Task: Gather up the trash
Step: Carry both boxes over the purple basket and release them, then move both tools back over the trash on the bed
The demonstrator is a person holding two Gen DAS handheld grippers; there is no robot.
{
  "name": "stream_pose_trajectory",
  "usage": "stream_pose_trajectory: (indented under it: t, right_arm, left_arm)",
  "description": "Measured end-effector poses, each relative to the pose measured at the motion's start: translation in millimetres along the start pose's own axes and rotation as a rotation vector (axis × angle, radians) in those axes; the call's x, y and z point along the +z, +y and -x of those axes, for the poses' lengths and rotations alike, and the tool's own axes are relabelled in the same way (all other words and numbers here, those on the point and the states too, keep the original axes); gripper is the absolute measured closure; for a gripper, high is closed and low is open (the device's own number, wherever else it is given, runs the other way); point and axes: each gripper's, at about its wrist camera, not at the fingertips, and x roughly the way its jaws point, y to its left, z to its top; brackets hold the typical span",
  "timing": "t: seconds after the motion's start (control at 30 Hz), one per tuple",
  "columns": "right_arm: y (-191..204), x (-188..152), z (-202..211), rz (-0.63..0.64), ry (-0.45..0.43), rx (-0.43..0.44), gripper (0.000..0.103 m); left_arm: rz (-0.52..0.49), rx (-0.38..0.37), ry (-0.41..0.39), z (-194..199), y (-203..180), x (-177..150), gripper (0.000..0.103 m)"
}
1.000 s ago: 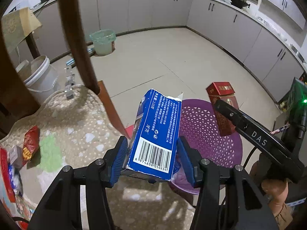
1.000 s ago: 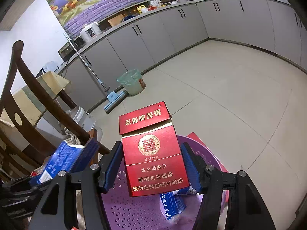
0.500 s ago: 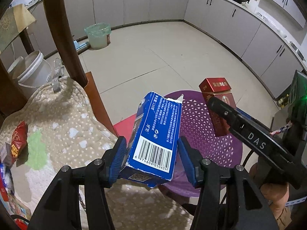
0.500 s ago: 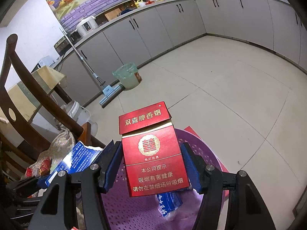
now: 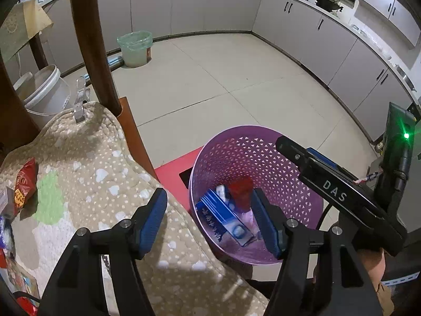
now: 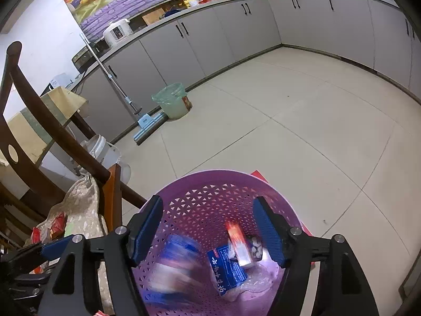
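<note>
Releasing two boxes over the purple basket: hazards at the drop

Both grippers hang above the purple basket (image 5: pixel 263 155), which stands on the floor beside a cushioned chair seat (image 5: pixel 86 173). The left gripper (image 5: pixel 210 221) has just been opening, its fingers (image 5: pixel 154 216) now spread with nothing between them; the right gripper (image 6: pixel 210 231) has likewise just been opening, its fingers (image 6: pixel 146 233) parted and empty. The blue box (image 5: pixel 223 218) lies inside the basket near the bottom, and the red cigarette box (image 6: pixel 238 245), motion-blurred in both views, appears to be landing beside it on a clear plastic wrapper (image 6: pixel 252 281).

Risks, as judged from this moment:
- the red box may bounce off the slanted blue box and tip toward the basket wall, though the rim looks high enough to contain it
- the two grippers sit close together; a careless withdrawal could knock one against the other or catch the basket rim and tip the light basket
- more wrappers, including a red snack packet (image 5: pixel 25 184), remain on the seat at the left; reaching for them could drag the cushion toward the edge
</note>
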Motion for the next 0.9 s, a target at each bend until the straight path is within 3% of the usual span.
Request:
stream_pose_trajectory:
  t: [0.53,0.77,0.9]
  right_arm:
    - [-6.2,-1.2,8.8,0.007,-0.064,-0.067,0.023]
    - [-3.0,-12.4,25.8,0.039,-0.13,-0.153,0.023]
    - [-2.4,-25.4,44.8,0.026,-0.162,-0.199,0.023]
  left_arm:
    - [0.034,0.037,-0.049,65.8,7.4,-26.2,0.035]
    - [0.055,0.09,-0.112,122.1,31.4,-51.3,0.034]
    - [0.081,0.14,-0.175,151.9,53.0,-71.7,0.028]
